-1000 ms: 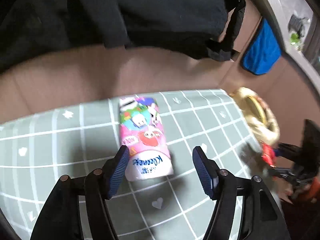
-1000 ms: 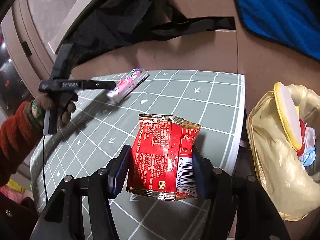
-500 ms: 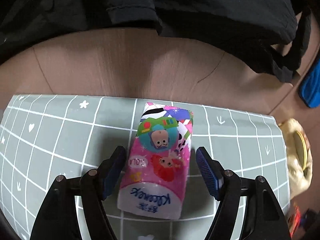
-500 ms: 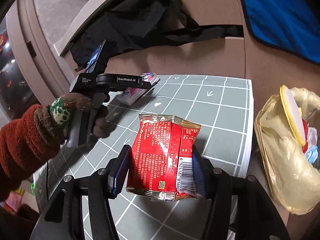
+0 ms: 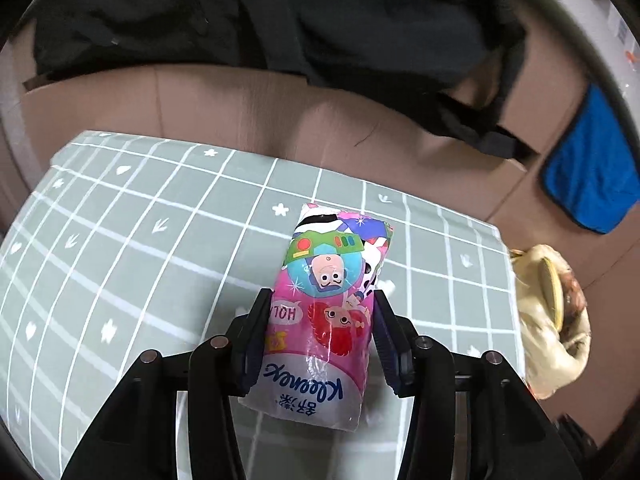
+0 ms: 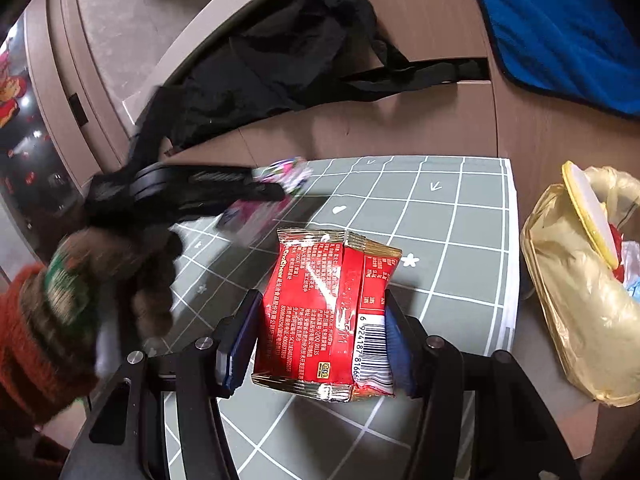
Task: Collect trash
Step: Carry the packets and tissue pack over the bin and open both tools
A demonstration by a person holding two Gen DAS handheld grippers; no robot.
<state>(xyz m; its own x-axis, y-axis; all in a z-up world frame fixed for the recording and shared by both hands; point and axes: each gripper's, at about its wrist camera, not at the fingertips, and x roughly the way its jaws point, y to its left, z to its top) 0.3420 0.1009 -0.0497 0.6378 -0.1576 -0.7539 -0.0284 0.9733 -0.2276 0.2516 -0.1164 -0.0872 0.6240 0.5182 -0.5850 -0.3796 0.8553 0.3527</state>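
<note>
My left hand-held gripper (image 5: 320, 332) sits at 6 o'clock in its own view, jaws closing w/ both pads against the sides of a pink Kleenex tissue pack (image 5: 326, 312), so it's grasping the pack. The pack runs lengthwise from the jaws toward 12 o'clock over the green grid mat (image 5: 140, 240). My right hand-held gripper (image 6: 320, 332) is clenched on a red snack packet (image 6: 326, 312), barcode edge against the right pad, packet held above the mat. At 9 o'clock in the right view, blurred, my gloved hand (image 6: 92, 280) & orange sleeve (image 6: 24, 344) carry the left tool. At 3 o'clock, just off the mat's edge, a yellowish plastic trash bag (image 6: 572, 300) stands open w/ a yellow-rimmed lid (image 6: 588, 212) & scraps inside. Beyond the mat, on the brown surface (image 6: 420, 128): black clothing (image 6: 280, 60) at 12, a blue cloth (image 6: 560, 28) at 1–2 o'clock.
</note>
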